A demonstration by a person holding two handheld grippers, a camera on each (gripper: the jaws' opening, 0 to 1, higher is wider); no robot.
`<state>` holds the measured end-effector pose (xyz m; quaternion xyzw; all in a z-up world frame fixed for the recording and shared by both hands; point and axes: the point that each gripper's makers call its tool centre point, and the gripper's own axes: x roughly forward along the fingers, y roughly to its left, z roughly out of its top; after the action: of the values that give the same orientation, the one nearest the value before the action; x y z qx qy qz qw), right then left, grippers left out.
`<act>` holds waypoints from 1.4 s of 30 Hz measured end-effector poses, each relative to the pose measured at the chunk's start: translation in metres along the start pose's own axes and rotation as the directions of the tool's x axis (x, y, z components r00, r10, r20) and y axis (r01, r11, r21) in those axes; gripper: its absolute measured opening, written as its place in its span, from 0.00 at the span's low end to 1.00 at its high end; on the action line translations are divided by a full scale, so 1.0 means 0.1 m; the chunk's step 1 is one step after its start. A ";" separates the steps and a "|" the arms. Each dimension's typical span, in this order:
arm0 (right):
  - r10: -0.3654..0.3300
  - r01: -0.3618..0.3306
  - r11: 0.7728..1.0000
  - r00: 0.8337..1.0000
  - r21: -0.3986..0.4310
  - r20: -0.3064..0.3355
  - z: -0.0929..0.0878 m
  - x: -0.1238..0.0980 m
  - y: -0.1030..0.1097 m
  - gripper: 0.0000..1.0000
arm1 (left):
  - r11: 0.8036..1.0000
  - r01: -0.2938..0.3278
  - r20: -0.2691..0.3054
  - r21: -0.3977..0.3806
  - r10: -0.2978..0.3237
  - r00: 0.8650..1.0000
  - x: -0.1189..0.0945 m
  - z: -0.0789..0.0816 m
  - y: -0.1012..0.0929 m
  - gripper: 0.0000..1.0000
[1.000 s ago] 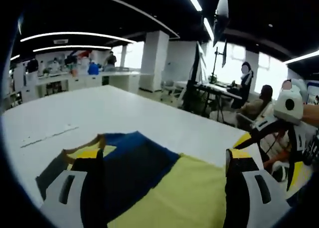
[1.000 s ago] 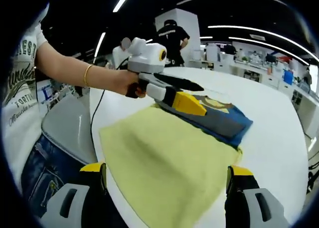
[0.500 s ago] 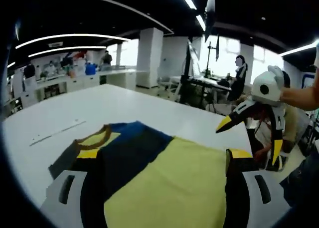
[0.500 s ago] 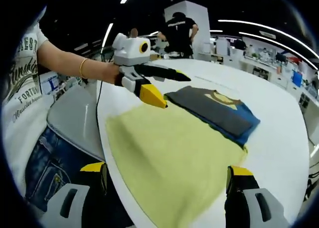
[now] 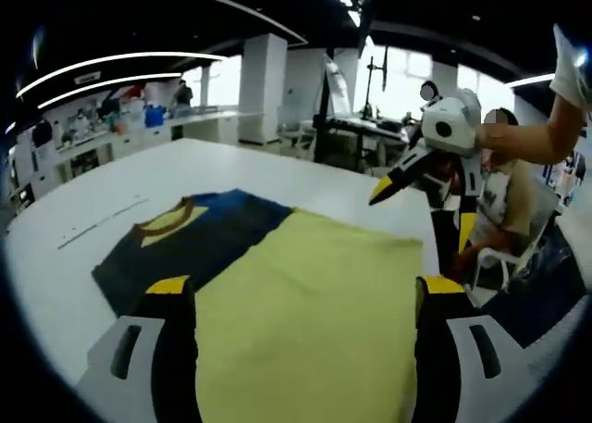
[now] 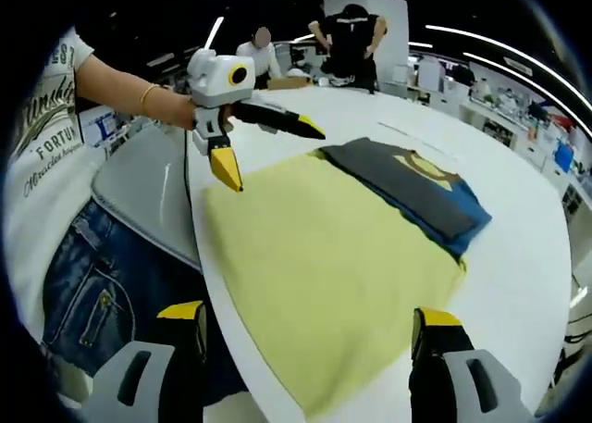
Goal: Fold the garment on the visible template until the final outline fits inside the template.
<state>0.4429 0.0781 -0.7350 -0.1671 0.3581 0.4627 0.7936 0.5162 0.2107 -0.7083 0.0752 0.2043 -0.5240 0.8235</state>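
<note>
Garment (image 6: pixel 342 247): lies flat on your white surface (image 6: pixel 527 256), yellow part near, dark part far.
Left tongs (image 6: pixel 254 141): jaws apart, raised over its corner.
Right tongs (image 5: pixel 421 187): jaws apart, raised off its far right edge.
Room: bare surface beyond the dark part.

White table (image 6: pixel 527 256) carries the folded garment (image 6: pixel 351 229) (yellow, grey, blue), lying flat

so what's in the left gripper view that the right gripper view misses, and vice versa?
Left gripper view: the right claw held open above the table's far edge, a seated person behind it, desks by bright windows.

Right gripper view: the left claw held open over the yellow cloth's corner, the holder's jeans, two people standing beyond the table.

Both: the yellow cloth, the dark folded garment with its yellow collar patch, the white table.
</note>
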 end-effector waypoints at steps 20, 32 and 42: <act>0.020 -0.036 0.993 0.989 -0.110 -0.146 -0.37 0.02 0.03 0.64 | 0.983 0.130 -0.242 0.133 -0.095 0.966 -0.52 -0.81 -0.42 0.72; 0.000 -0.050 0.972 0.977 -0.228 -0.215 -0.53 0.03 0.05 0.51 | 0.971 0.122 -0.318 0.206 -0.052 0.947 -0.74 -1.01 -0.38 0.54; 0.002 -0.077 0.959 0.964 -0.272 -0.266 -0.65 0.01 0.04 0.38 | 0.962 0.150 -0.399 0.227 -0.048 0.916 -0.88 -1.21 -0.38 0.38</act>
<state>0.4130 0.0424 -0.7803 -0.3301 0.3946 0.4982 0.6979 0.4189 0.3082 -0.7782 0.2718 0.2990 -0.5616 0.7220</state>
